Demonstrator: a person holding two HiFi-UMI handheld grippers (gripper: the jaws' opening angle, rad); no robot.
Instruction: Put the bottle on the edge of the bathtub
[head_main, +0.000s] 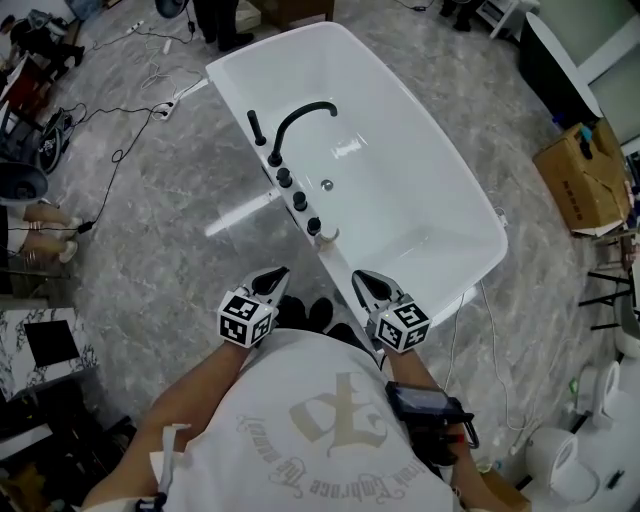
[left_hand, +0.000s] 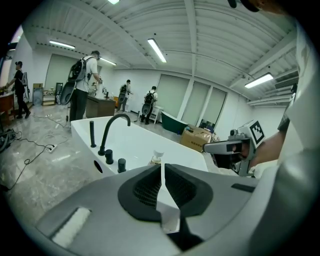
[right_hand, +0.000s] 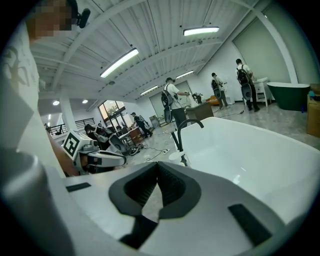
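Observation:
A small bottle (head_main: 328, 237) with a white cap stands on the near rim of the white bathtub (head_main: 420, 170), just past the row of black knobs (head_main: 299, 200) and the black faucet (head_main: 300, 120). My left gripper (head_main: 272, 275) is held short of the rim, to the bottle's left, its jaws shut with nothing in them. My right gripper (head_main: 362, 278) hovers beside it on the right, jaws also closed and empty. In the left gripper view the bottle (left_hand: 156, 158) peeks over the shut gripper (left_hand: 161, 167). In the right gripper view its cap (right_hand: 178, 156) shows beyond the closed gripper (right_hand: 157, 167).
Cables and a power strip (head_main: 165, 105) lie on the marble floor left of the tub. A cardboard box (head_main: 585, 180) stands at the right, white toilets (head_main: 560, 455) at the lower right. Several people stand at the far end of the room (left_hand: 82, 85).

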